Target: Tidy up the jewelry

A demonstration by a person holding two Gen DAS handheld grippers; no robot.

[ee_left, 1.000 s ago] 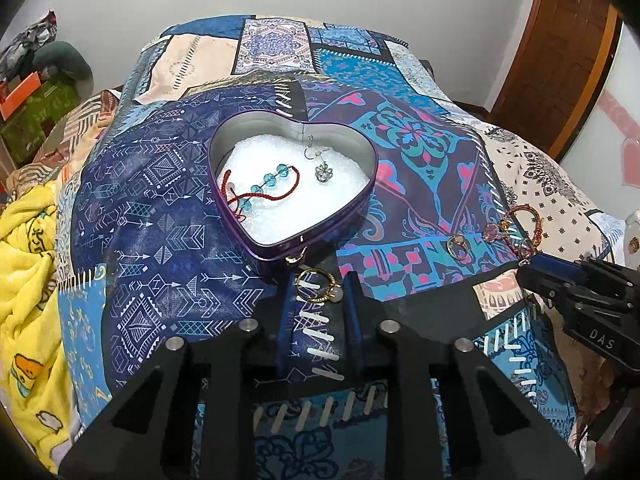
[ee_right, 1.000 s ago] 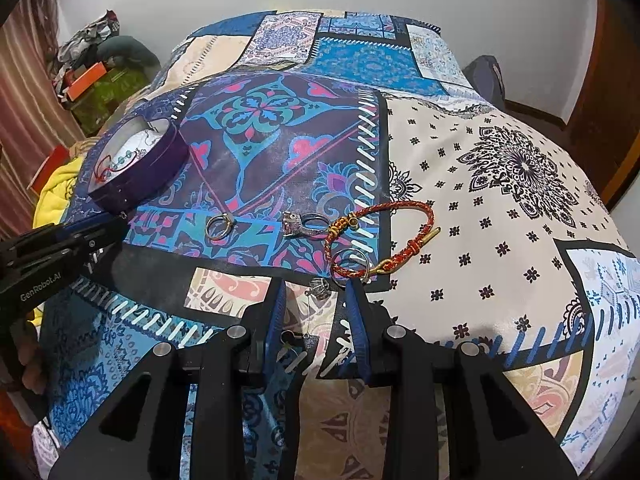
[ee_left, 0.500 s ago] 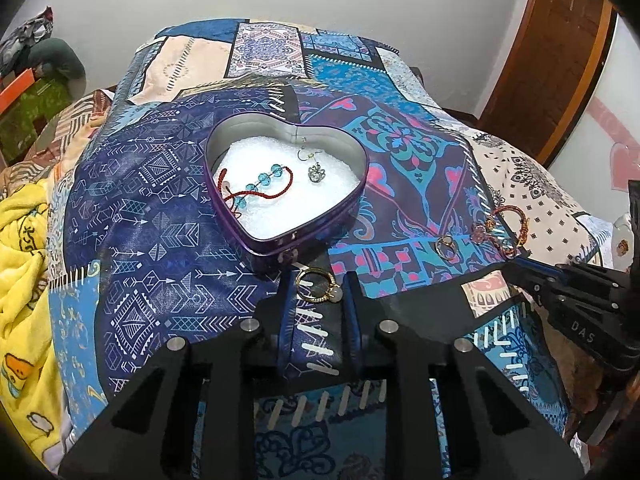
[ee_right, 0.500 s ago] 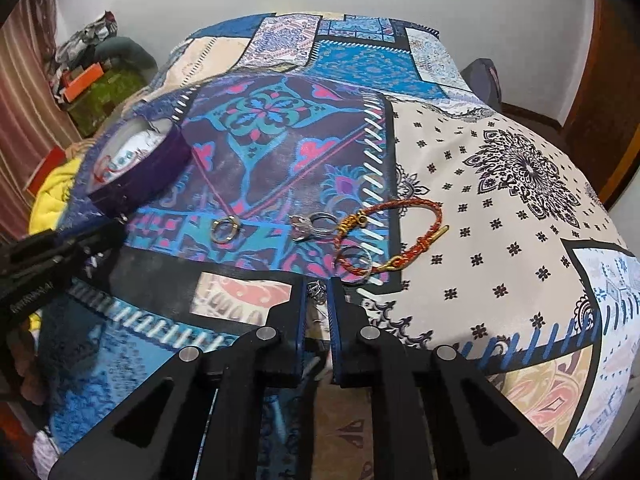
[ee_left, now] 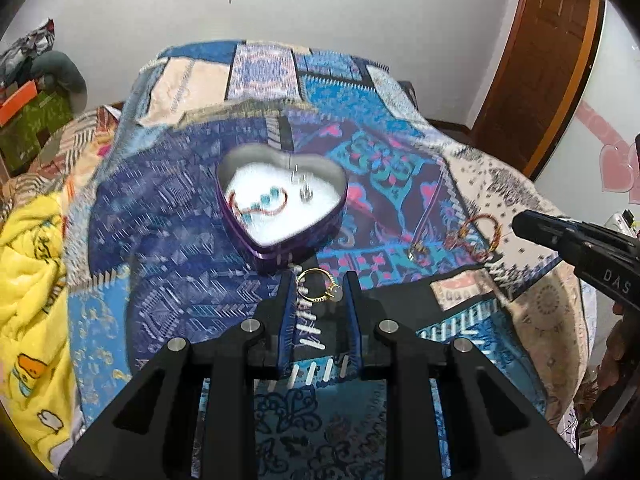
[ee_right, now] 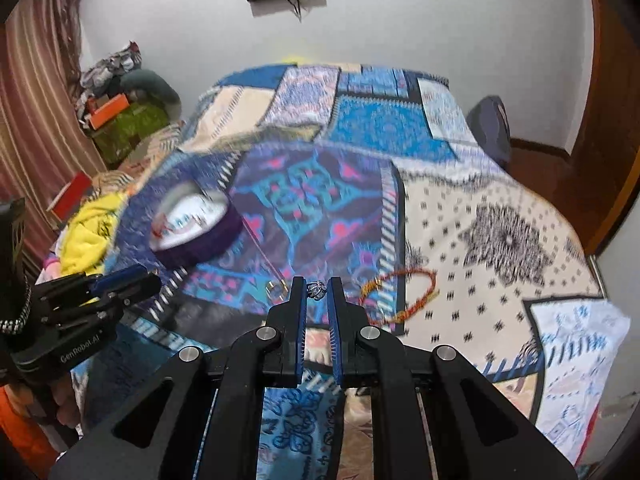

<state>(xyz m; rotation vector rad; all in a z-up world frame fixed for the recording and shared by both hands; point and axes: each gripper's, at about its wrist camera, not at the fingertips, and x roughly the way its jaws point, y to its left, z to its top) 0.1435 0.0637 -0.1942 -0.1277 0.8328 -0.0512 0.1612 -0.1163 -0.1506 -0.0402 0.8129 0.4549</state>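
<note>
My left gripper [ee_left: 318, 282] is shut on a gold ring [ee_left: 317, 286] and holds it above the bedspread, just in front of the purple heart-shaped tin [ee_left: 280, 250]. The tin holds a red cord bracelet with blue beads [ee_left: 260, 204] and a silver earring [ee_left: 306, 192]. My right gripper [ee_right: 317, 290] is shut on a small silver charm [ee_right: 316, 290], lifted off the bed. A red braided bracelet [ee_right: 400, 292] and a ring [ee_right: 276, 290] lie on the bedspread; the tin [ee_right: 200, 236] is to the left.
The patchwork bedspread [ee_right: 500, 240] covers the bed. A yellow blanket [ee_left: 28, 260] lies at its left edge. A wooden door [ee_left: 540, 60] stands at the back right. Boxes and clutter [ee_right: 120, 120] sit by the left wall.
My right gripper closed on the silver charm and lifted it off the bed. My left gripper rose with the gold ring. Both views now sit higher above the bed.
</note>
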